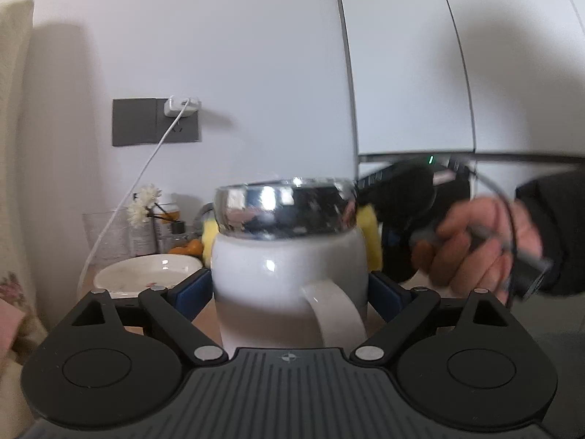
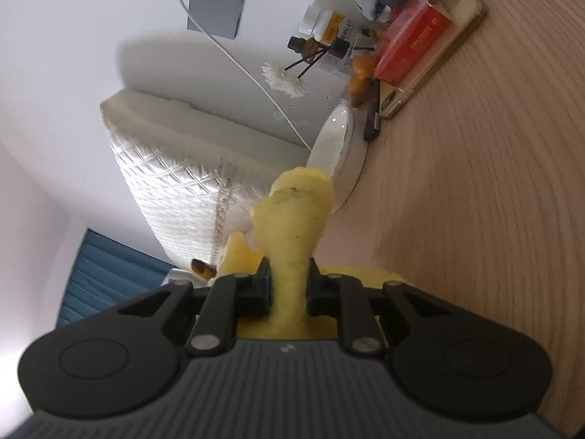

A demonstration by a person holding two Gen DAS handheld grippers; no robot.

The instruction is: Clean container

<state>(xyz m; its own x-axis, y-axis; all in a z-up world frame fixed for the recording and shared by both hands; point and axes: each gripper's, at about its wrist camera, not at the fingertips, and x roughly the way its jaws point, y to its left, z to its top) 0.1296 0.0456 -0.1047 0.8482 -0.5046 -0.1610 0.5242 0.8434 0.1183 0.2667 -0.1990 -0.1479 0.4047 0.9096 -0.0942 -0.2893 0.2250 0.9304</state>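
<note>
Your left gripper point(image 1: 290, 285) has its jaws clamped round the white mug point(image 1: 289, 267), and your right gripper point(image 2: 289, 278) pinches the yellow sponge point(image 2: 292, 234) tight.

White dish point(image 1: 146, 274) on wooden table point(image 2: 475, 183); red box point(image 2: 413, 42).

White glossy ceramic mug point(image 1: 289, 278) between left tongs point(image 1: 289, 292): smooth glaze, mirror-bright chrome metal rim band point(image 1: 285, 212). Yellow porous foam sponge point(image 2: 292, 226) pinched in right tongs point(image 2: 289, 281): matt, rough, dirt-specked. Tong arms: matt black plastic. Light wood-grain table point(image 2: 475, 201) beyond right tongs: matt. White shallow ceramic dish point(image 2: 336, 157): glossy.
</note>
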